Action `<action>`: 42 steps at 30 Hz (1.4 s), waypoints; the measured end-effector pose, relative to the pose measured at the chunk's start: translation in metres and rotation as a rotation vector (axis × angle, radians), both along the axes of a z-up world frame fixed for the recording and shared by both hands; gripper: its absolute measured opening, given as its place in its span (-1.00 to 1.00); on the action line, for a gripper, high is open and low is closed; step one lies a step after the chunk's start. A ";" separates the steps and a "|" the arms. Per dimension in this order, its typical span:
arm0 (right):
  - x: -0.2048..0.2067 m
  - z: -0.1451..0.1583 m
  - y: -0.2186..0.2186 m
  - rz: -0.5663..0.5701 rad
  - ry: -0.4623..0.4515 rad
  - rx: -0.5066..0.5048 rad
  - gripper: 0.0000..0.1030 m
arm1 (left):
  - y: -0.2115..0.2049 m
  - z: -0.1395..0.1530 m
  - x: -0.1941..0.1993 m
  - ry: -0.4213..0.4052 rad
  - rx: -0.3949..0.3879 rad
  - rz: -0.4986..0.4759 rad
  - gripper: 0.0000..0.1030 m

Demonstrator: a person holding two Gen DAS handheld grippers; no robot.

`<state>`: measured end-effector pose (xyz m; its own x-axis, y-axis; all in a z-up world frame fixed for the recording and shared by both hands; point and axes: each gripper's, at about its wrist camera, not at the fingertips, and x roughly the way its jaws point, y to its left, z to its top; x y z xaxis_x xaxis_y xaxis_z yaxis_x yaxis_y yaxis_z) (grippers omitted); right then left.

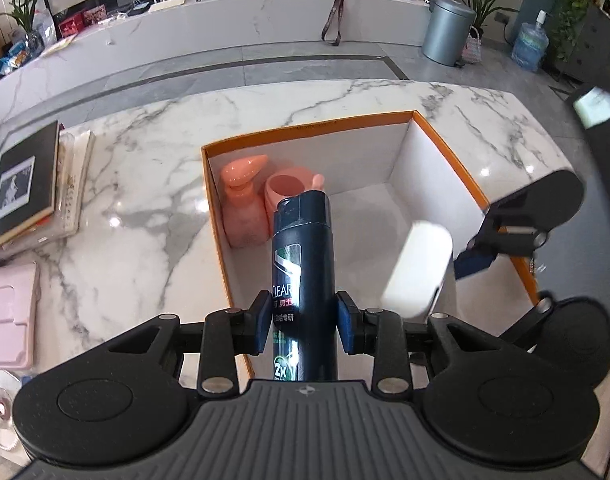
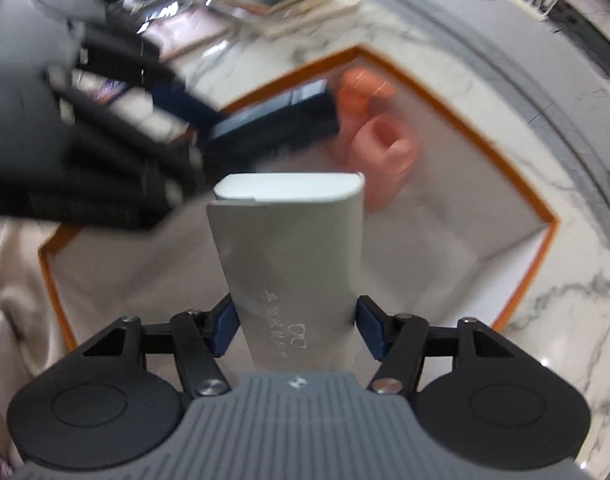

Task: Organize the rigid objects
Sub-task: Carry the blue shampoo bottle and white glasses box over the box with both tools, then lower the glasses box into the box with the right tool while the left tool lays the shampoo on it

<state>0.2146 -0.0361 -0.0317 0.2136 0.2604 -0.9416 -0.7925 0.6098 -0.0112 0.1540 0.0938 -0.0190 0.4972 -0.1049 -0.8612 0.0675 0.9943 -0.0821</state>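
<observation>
Jaws both clamped, we've got the shampoo bottle left and white case right, above the orange box.

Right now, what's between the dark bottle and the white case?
Nothing, just bare box floor, seen in the left wrist view between the bottle and case.

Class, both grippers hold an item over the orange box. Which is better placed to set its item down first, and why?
Probably the left gripper: its dark bottle already points beside the pink containers in the box. The right's white case hangs over open floor.
</observation>
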 end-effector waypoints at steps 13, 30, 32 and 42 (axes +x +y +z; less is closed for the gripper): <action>0.029 -0.027 0.006 -0.385 0.015 -0.109 0.19 | -0.002 -0.010 0.012 0.006 -0.108 0.113 -0.26; 0.038 -0.031 0.011 -0.261 -0.121 -0.095 -0.13 | 0.011 -0.025 0.030 0.057 -0.192 0.194 -0.26; 0.033 -0.028 0.008 -0.190 -0.067 -0.017 -0.43 | 0.009 -0.027 0.031 0.053 -0.181 0.189 -0.26; 0.026 -0.059 0.008 -0.143 0.073 0.018 -0.79 | 0.006 -0.032 0.033 0.056 -0.137 0.168 -0.26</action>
<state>0.2410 -0.0281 -0.0905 0.1807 0.2491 -0.9515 -0.6961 0.7158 0.0552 0.1871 0.0993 -0.0508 0.4694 -0.1428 -0.8714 -0.1064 0.9705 -0.2164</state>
